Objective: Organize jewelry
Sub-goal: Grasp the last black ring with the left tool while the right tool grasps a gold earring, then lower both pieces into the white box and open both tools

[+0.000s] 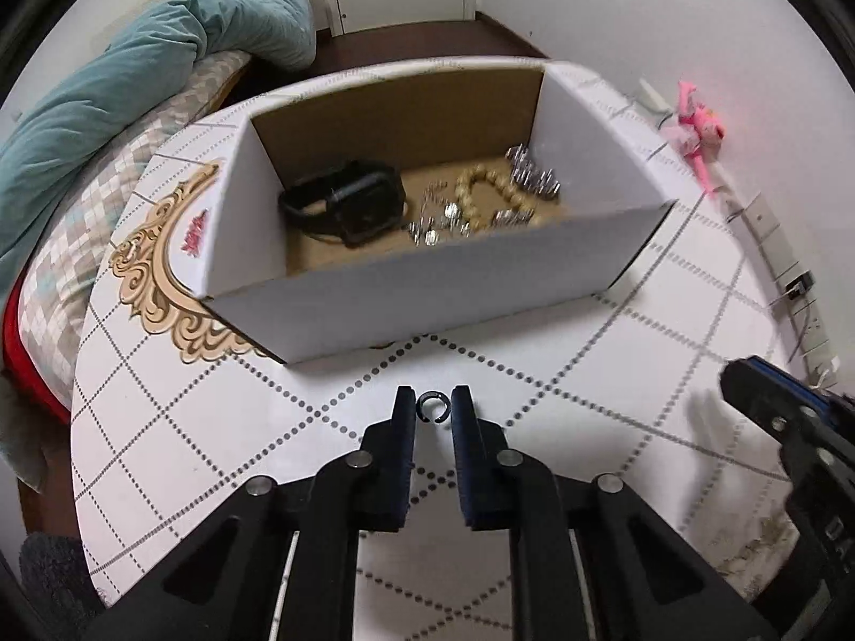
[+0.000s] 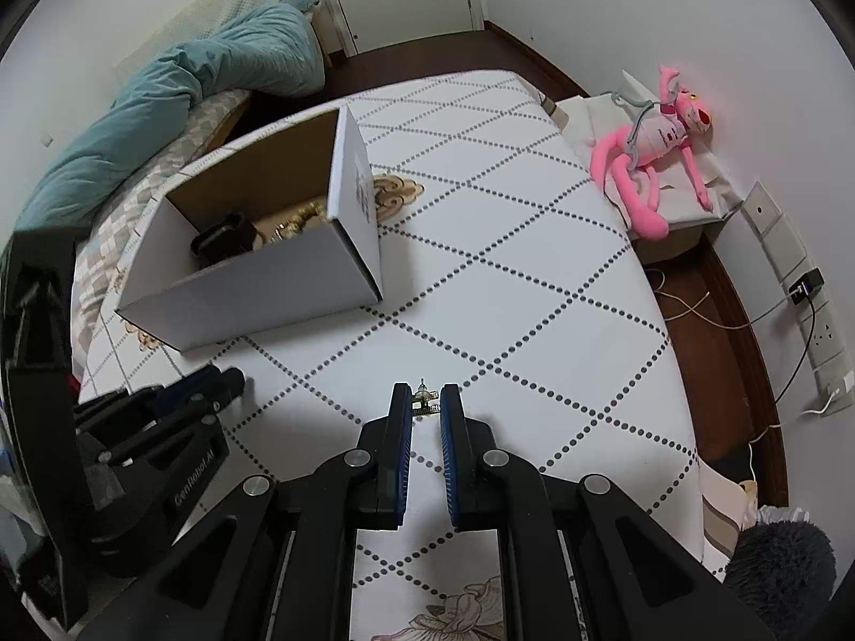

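Only the right wrist view shows the whole pink plush toy [image 2: 654, 160], well right of the fingers. Ahead of both grippers, the white cardboard box [image 1: 427, 288] holds a black watch [image 1: 352, 205], a bead bracelet [image 1: 489, 195] and silver pieces [image 1: 534, 176]. The left gripper [image 1: 434, 410] pinches a small dark open ring [image 1: 432, 407] between its fingertips. The right gripper [image 2: 426, 406] clamps a tiny gold piece [image 2: 424, 400] at its tips.

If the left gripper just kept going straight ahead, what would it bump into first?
Probably the near wall of the white cardboard box. The left gripper, holding a small black ring, points at it across bare tablecloth; depth is uncertain.
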